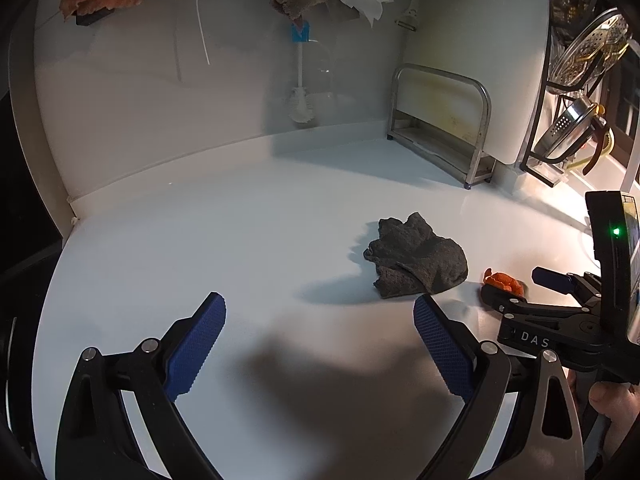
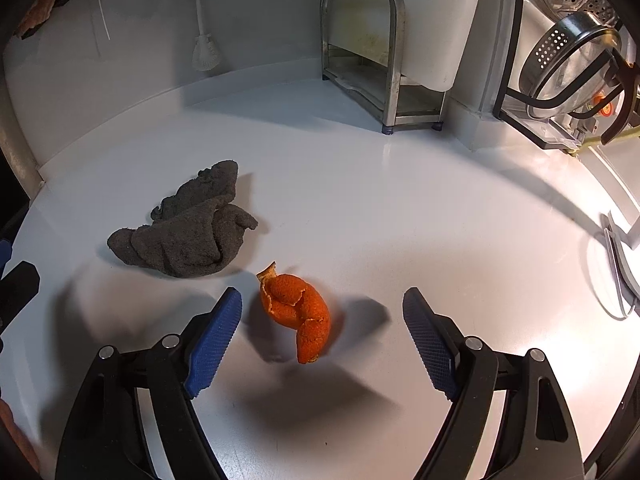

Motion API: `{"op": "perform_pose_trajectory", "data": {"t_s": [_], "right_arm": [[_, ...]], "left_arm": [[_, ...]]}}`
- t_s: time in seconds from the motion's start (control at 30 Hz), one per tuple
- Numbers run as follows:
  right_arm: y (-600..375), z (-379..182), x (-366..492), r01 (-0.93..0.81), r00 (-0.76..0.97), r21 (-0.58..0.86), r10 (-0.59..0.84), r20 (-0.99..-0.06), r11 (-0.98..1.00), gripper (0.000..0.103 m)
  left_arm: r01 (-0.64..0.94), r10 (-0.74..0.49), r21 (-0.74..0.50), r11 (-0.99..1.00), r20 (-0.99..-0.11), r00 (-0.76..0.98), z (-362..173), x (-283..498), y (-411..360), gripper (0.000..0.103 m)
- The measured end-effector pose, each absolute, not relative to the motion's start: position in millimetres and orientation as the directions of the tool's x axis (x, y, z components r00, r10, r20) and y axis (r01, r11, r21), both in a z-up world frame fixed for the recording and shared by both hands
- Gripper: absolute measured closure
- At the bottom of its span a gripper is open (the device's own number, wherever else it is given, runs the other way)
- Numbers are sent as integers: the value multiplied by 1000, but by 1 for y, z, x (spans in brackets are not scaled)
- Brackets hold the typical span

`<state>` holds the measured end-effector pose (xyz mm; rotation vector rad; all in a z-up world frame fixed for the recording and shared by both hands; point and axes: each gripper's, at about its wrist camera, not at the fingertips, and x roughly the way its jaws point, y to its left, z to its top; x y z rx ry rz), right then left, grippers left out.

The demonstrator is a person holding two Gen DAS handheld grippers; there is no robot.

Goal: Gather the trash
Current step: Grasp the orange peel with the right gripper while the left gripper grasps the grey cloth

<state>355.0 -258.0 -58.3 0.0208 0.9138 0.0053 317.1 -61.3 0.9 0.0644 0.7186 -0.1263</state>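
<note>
- The curled orange citrus peel (image 2: 298, 314) is seen lying on the white countertop (image 2: 400, 208), between the spread blue-padded fingers of the right gripper (image 2: 322, 328), untouched.
- The left gripper (image 1: 320, 334) is held released, nothing grasped, near the crumpled dark grey cloth (image 1: 416, 260).

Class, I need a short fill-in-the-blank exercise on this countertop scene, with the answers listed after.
1. The peel lying between the right gripper's fingers is ____ in colour.
2. The crumpled cloth on the counter is ____ in colour.
3. Both the right gripper and the left gripper have their jaws ____.
4. The brush leans against the ____.

Answers: orange; grey; open; wall
</note>
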Motion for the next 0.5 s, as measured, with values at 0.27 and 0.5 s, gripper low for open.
{"op": "perform_pose_trajectory", "data": {"t_s": [0.27,0.5], "right_arm": [[-252,-64,358,-25,603,-4,12,-798,1000,47],[-252,-60,353,-48,621,25,50,-783,999,79]], "left_arm": [[144,-96,18,989,-664,742,-1,315,-64,10],[150,-97,23,988,-666,740,-2,315,-68,10]]}}
